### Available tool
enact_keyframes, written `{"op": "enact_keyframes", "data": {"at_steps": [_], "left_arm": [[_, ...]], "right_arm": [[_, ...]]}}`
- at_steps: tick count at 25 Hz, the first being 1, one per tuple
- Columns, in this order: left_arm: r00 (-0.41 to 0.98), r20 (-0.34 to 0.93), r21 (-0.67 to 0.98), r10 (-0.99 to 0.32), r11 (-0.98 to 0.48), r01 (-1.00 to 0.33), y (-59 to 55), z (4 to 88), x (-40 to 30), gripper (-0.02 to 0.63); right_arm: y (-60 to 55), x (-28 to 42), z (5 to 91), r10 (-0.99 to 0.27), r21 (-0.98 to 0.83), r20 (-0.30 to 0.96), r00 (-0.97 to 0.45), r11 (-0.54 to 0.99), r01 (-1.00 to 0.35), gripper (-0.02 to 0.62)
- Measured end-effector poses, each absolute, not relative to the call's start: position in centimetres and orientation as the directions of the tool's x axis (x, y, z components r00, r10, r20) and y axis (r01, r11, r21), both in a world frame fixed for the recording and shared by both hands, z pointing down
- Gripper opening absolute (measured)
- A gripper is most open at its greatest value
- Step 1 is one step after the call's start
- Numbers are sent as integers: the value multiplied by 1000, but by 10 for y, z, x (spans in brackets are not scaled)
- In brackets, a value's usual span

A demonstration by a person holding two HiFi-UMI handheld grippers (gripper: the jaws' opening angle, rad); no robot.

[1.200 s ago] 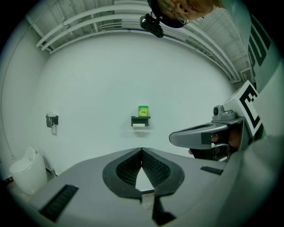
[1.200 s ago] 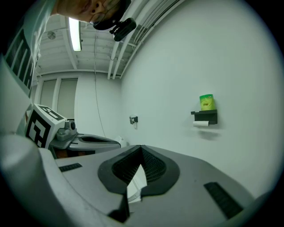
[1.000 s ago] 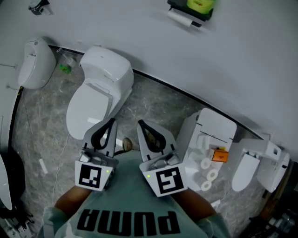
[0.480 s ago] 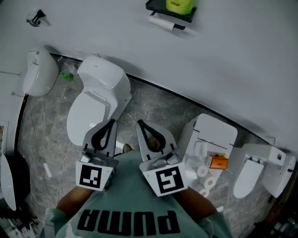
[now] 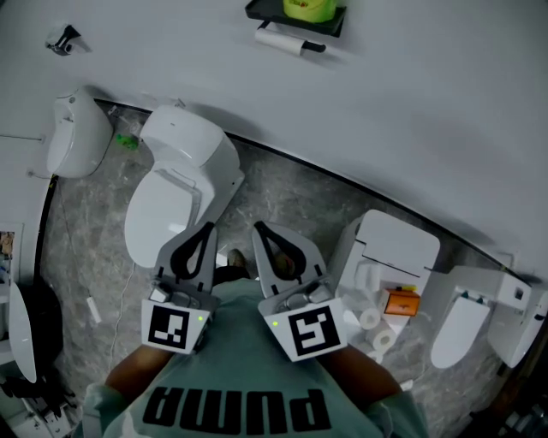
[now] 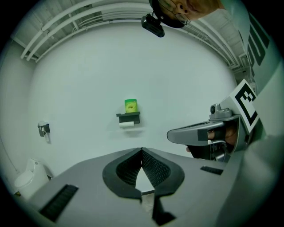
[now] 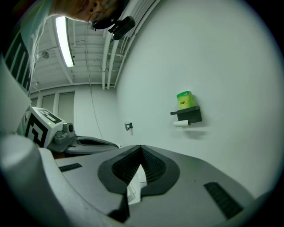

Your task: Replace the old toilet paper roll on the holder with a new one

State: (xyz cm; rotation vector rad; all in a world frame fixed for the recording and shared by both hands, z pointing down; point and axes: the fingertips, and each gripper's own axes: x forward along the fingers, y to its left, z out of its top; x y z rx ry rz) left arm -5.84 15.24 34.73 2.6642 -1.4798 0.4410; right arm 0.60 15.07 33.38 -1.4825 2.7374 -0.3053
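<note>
The black wall holder (image 5: 295,17) carries a green canister (image 5: 308,7) on top and a thin white roll (image 5: 281,40) beneath. The left gripper view shows the same roll (image 6: 127,125) far ahead, and so does the right gripper view (image 7: 182,123). Spare white rolls (image 5: 370,318) lie on the white fixture at the lower right. My left gripper (image 5: 208,225) and right gripper (image 5: 258,226) are held side by side in front of my chest, above the floor. Both are shut with nothing in them: the tips meet in the left (image 6: 142,150) and the right (image 7: 141,147) gripper views.
A white toilet (image 5: 184,162) stands just ahead on the left, with a small white fixture (image 5: 75,133) and a green bottle (image 5: 128,141) beyond it. Two more white fixtures (image 5: 396,248) (image 5: 467,321) and an orange box (image 5: 400,302) stand at the right. A metal fitting (image 5: 62,40) is on the wall.
I have moved across the grey floor; in the head view the holder has slid left. Both grippers stay together, shut and empty.
</note>
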Motion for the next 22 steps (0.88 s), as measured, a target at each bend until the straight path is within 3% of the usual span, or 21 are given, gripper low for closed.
{"op": "enact_keyframes", "data": {"at_steps": [22], "left_arm": [[648,218,6,-730,-663,-748,79,343,-65,3]], "right_arm": [[91,-1,330,-911,-86,153,-383,374,-923,3]]}}
